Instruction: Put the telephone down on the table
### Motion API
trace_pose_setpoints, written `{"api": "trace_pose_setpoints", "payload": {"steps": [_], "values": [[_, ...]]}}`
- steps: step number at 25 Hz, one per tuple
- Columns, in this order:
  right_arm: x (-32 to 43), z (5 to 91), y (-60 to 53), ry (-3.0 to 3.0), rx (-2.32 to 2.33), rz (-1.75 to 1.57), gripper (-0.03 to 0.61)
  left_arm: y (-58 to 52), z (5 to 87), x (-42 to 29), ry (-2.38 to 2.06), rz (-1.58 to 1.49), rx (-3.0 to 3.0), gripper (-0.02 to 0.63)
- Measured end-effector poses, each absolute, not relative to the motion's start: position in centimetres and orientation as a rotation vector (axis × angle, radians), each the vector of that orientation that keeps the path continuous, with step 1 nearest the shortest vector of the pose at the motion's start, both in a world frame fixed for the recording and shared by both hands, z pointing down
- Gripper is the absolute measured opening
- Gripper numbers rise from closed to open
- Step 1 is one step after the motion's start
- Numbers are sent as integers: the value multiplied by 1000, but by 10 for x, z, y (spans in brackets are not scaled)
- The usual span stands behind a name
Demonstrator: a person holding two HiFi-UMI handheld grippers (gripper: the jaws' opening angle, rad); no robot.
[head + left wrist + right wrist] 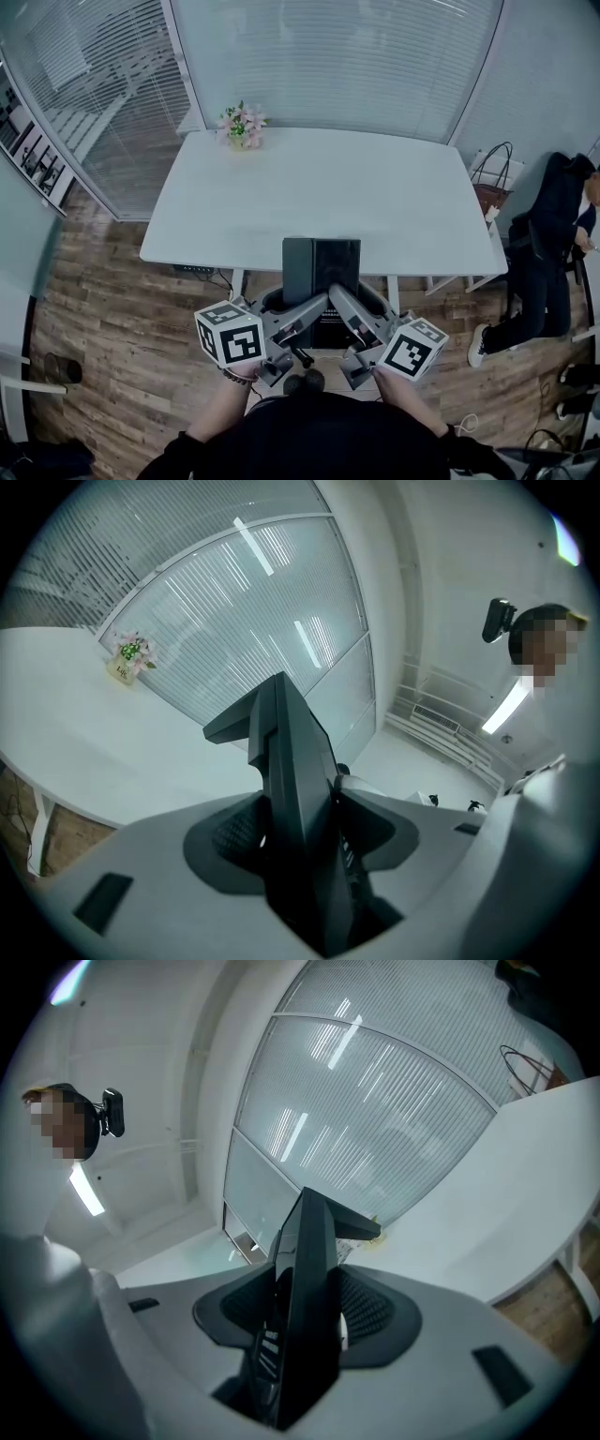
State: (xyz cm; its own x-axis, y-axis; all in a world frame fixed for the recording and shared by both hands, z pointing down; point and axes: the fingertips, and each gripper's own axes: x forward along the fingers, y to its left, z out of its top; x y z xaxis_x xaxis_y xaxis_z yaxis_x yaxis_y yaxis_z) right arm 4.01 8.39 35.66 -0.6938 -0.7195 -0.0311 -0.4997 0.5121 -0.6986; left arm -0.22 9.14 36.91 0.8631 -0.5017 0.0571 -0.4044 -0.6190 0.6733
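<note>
A black desk telephone (322, 270) hangs flat at the near edge of the white table (281, 187), partly over the tabletop. Both grippers clamp its near end. My left gripper (317, 304) comes in from the left and my right gripper (339, 298) from the right, both level. In the left gripper view the telephone (292, 771) stands edge-on between the dark pads (230, 832) of the left gripper (302, 841). The right gripper view shows the same: the telephone (307, 1279) is pressed between the jaws of the right gripper (302, 1326).
A small pot of pink flowers (241, 125) stands at the table's far edge. A person in dark clothes (548, 234) sits at the right beside a brown bag (491, 184). Glass walls with blinds enclose the room. A chair base (305, 380) lies below my hands.
</note>
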Motion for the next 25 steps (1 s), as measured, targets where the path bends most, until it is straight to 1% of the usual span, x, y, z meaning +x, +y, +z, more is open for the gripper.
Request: {"api": "trace_pose_setpoints", "payload": {"steps": [10,25], "values": [[63,358,79,2450,-1010,-980,198,87,371,20,-663,-183,2312,253],[67,364,69,2436,-1013,-989,198,77,375,25,-660,-171,2311,255]]}}
